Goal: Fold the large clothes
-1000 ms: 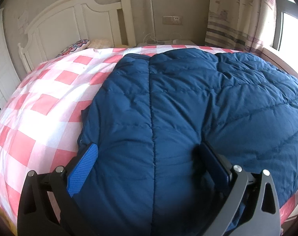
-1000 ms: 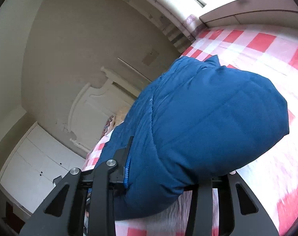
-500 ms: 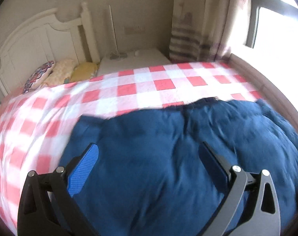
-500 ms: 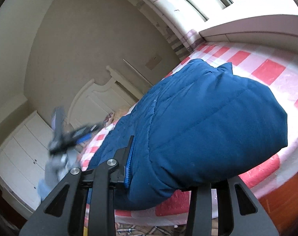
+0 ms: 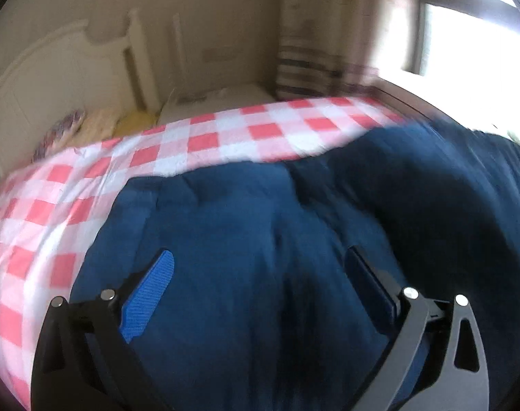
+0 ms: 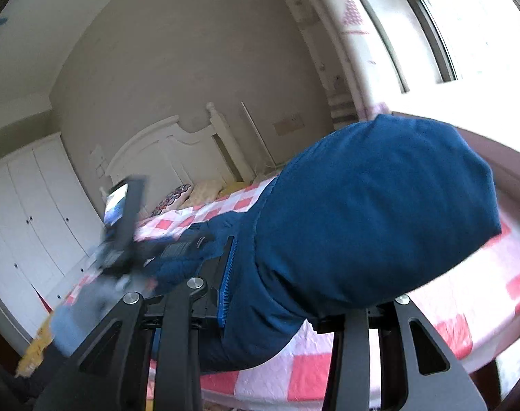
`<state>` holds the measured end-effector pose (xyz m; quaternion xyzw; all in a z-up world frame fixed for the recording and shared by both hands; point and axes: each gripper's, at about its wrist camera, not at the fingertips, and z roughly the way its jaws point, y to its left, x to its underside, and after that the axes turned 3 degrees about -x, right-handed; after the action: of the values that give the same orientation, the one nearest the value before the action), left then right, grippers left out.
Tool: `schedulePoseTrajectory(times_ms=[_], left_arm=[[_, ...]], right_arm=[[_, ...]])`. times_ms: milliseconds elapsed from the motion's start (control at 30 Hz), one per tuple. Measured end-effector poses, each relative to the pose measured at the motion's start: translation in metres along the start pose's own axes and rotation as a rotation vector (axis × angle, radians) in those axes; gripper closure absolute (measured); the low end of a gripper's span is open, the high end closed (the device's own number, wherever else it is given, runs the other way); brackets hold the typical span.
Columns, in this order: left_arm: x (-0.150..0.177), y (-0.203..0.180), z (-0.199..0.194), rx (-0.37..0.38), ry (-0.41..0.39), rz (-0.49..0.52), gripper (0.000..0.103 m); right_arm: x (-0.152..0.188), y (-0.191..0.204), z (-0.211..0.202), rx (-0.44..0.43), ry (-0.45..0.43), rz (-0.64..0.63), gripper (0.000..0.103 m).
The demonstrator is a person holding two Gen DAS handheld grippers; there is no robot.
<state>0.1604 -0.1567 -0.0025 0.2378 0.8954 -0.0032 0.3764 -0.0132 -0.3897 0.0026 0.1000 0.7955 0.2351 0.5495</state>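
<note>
Jacket point(image 5: 260, 257), a big navy quilted one, lies across my side of the bed point(image 5: 198, 144), covering much of the red-and-white checked cover, with one bulky padded part lifted off it. In the right wrist view that raised part point(image 6: 379, 212) bulges up and away over the bed edge, blocking most of the window side of the room. My right hand-held gripper point(image 6: 290, 291) has its fingers closed narrowly on the jacket near the base of that bulge; the blue ribbed pad point(image 6: 227, 281) presses against the fabric, and the tool is tilted so the bed slants across the view. My left hand-held gripper point(image 5: 260, 274) hangs over the flat part of the jacket, pointing toward the white headboard point(image 5: 54, 78), its fingers spread wide with nothing between them but the cloth below. From the right wrist view I see it point(image 6: 122, 226) blurred, out to the left above the bed's near corner. Pillows point(image 5: 88, 123) sit by the headboard, well apart from the jacket.
</note>
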Motion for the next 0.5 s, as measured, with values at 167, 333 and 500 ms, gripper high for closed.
schedulePoseTrajectory(times_ms=[167,333,500], left_arm=[[0.082,0.004,-0.024,0.062,-0.022,0.031,0.002],[0.106,0.091,-0.088,0.097,-0.145,-0.142,0.002],[0.125,0.214,-0.138,-0.139,-0.208,-0.450,0.002]], right_arm=[[-0.011,0.049,0.020,-0.033,0.011,-0.143,0.064],[-0.013,0.138,0.051,-0.042,0.006,-0.440,0.064],[0.031,0.235,0.118,-0.073,0.082,-0.772,0.064]])
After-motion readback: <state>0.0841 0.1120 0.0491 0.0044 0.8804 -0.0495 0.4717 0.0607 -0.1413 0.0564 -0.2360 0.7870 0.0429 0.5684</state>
